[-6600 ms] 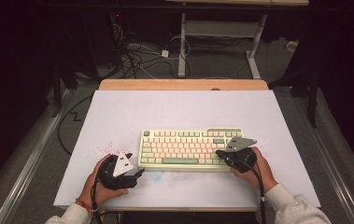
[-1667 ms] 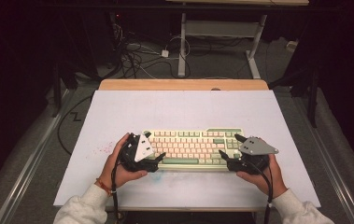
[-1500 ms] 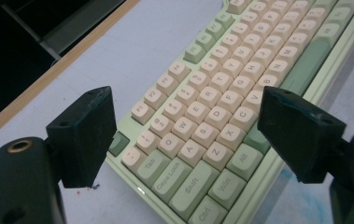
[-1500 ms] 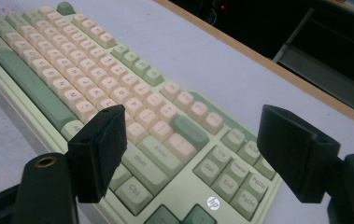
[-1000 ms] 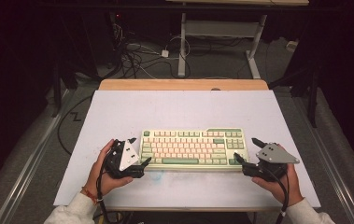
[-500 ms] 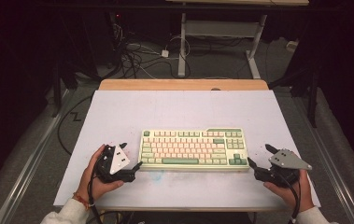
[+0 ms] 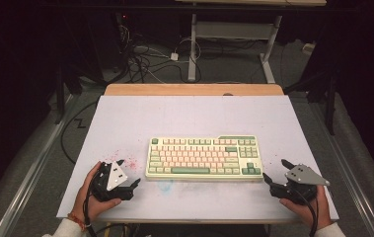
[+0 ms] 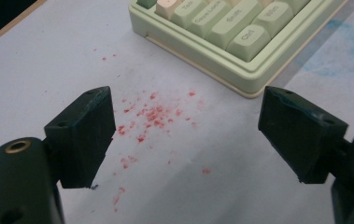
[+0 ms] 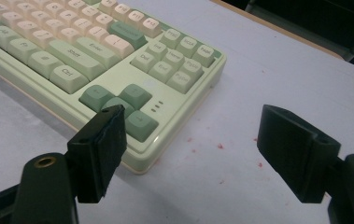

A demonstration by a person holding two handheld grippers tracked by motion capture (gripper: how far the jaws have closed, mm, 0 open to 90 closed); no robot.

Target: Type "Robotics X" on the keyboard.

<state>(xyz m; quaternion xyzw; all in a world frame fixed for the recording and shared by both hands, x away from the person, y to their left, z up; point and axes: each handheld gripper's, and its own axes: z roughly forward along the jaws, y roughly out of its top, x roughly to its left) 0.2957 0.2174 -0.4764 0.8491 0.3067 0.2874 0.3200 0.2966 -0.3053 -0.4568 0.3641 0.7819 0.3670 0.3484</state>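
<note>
Distance has opened on both sides of the keyboard (image 7: pixel 204 158): a moment ago my left hand-held gripper (image 7: pixel 134 184) and right hand-held gripper (image 7: pixel 267 178) were at its two ends, and now both have drawn back toward my edge of the table (image 7: pixel 184 116). I judge the keyboard is set down where I want it, so the placing looks finished. It lies flat near the middle of the table, squared to the near edge, untouched. My left hand-held gripper sits just off the keyboard's near left corner, over red specks (image 8: pixel 153 114), jaws wide apart and empty. My right hand-held gripper hangs off the keyboard's near right corner, jaws equally wide, holding nothing.
</note>
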